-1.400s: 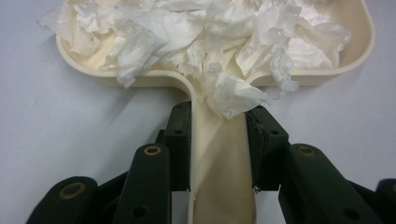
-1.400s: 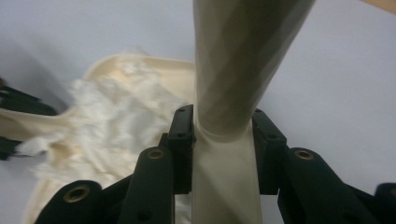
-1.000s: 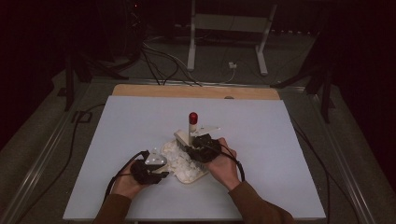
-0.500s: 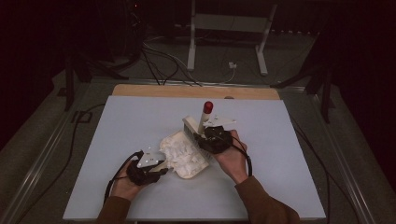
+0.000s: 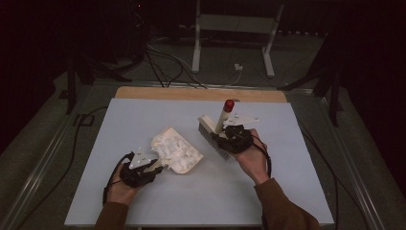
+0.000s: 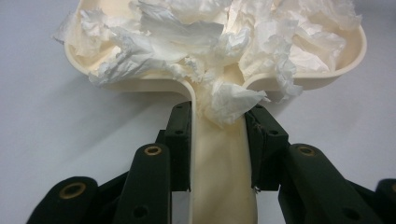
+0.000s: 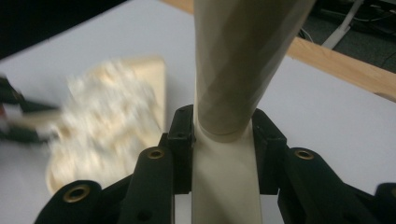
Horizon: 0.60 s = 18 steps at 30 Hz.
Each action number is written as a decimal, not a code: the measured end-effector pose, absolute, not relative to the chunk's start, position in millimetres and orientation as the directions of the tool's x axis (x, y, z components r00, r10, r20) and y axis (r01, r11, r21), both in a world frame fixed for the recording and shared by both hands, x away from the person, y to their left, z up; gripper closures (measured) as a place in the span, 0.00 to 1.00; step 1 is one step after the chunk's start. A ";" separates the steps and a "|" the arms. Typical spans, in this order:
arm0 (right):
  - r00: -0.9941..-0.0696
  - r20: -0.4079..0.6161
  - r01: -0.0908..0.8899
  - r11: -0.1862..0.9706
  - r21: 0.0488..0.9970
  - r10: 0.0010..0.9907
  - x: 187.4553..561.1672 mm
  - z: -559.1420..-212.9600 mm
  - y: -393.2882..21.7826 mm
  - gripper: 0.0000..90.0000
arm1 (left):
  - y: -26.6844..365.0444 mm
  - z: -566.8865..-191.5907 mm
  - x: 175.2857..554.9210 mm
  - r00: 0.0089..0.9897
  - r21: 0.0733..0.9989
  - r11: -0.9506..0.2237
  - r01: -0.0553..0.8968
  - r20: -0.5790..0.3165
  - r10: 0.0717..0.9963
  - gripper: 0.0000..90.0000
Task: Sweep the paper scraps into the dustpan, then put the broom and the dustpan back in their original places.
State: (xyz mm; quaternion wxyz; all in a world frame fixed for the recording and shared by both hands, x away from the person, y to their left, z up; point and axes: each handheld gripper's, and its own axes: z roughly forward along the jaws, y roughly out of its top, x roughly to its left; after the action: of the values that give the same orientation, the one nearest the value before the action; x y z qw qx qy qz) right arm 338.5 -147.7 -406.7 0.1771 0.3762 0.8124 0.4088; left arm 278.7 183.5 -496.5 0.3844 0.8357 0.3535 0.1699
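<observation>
Gripping: left tool (image 6: 218, 140) clamps dustpan (image 5: 178, 149) handle; right tool (image 7: 223, 140) clamps brush (image 5: 218, 129) | tissue (image 6: 210, 42) heaped in dustpan

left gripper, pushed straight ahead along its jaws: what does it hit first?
The left gripper is shut on the dustpan handle; straight ahead lies the pan's crumpled tissue. Beyond that, depth is unclear.

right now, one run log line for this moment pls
left gripper: shut on dustpan handle | dustpan: on table, full of crumpled paper | right gripper: shut on brush handle | brush: right of dustpan, apart
</observation>
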 end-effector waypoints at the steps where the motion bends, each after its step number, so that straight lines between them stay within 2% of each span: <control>1: -0.668 0.027 0.467 0.391 0.793 0.744 338.9 -408.9 -152.3 0.75 | 184.8 -496.2 278.4 0.683 0.764 -0.447 0.465 0.012 0.730 0.74; 7: -0.723 -0.016 0.443 0.481 0.757 0.691 339.0 -427.3 -185.1 0.75 | 196.4 -493.5 277.8 0.619 0.767 -0.406 0.497 0.015 0.785 0.74; 18: -0.806 -0.006 0.404 0.557 0.725 0.592 332.6 -448.0 -233.2 0.74 | 212.8 -491.2 277.2 0.486 0.778 -0.322 0.539 0.025 0.874 0.74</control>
State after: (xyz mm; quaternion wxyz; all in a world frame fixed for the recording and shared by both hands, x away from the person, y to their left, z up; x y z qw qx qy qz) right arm 332.6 -233.2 -448.0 0.1253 0.2849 0.8735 0.3743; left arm 277.2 212.8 -491.2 0.3662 0.7803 0.4528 0.2283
